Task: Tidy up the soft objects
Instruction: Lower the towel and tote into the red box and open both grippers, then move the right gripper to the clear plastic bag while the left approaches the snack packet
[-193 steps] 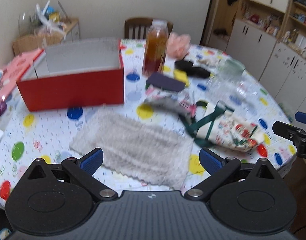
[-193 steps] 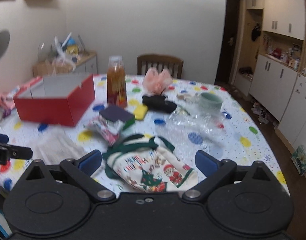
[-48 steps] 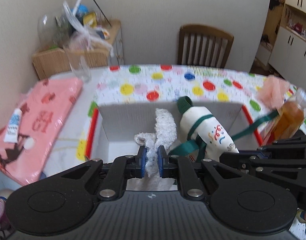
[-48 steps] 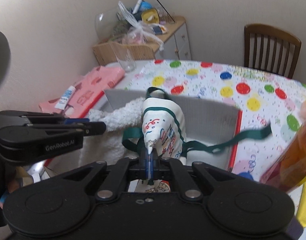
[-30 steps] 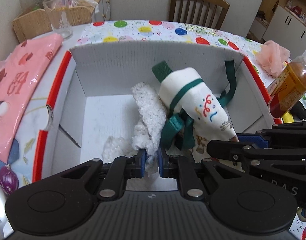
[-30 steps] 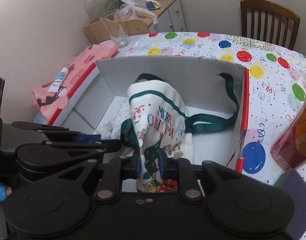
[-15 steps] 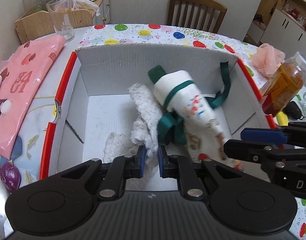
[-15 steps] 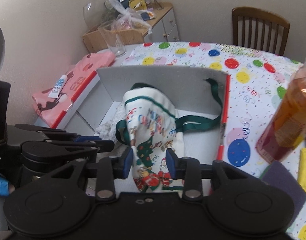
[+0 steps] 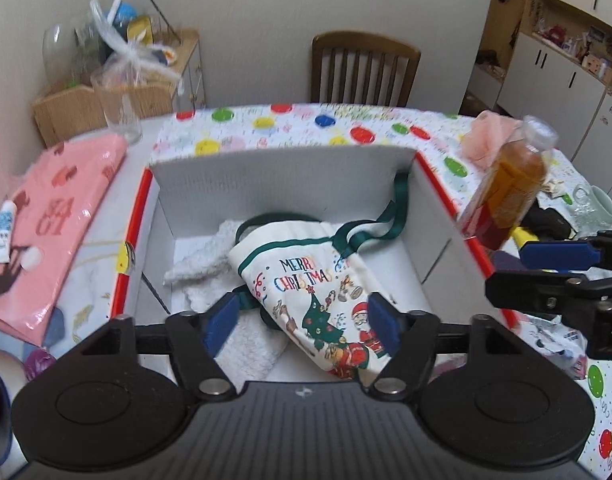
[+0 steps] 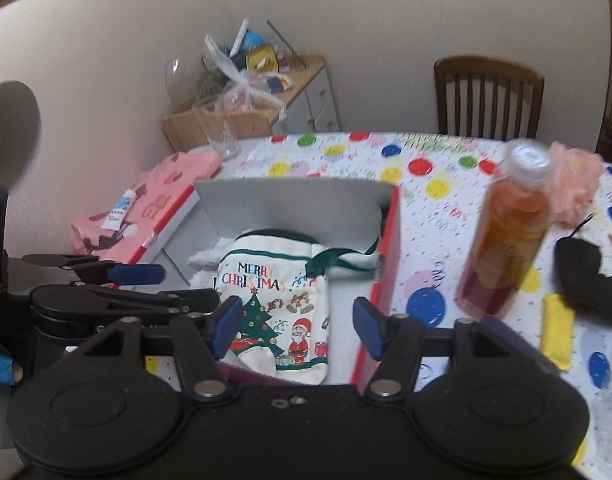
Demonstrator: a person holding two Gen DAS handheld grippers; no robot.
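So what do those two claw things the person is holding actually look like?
Both match: matte black plastic, each with two round disc housings and angled black arms on silver pivot pins, tipped with blue pads. The left claw has a ribbed black body; the right claw has small screws in its body. White lettering marks the left claw's side, and something blue shows by its handle.
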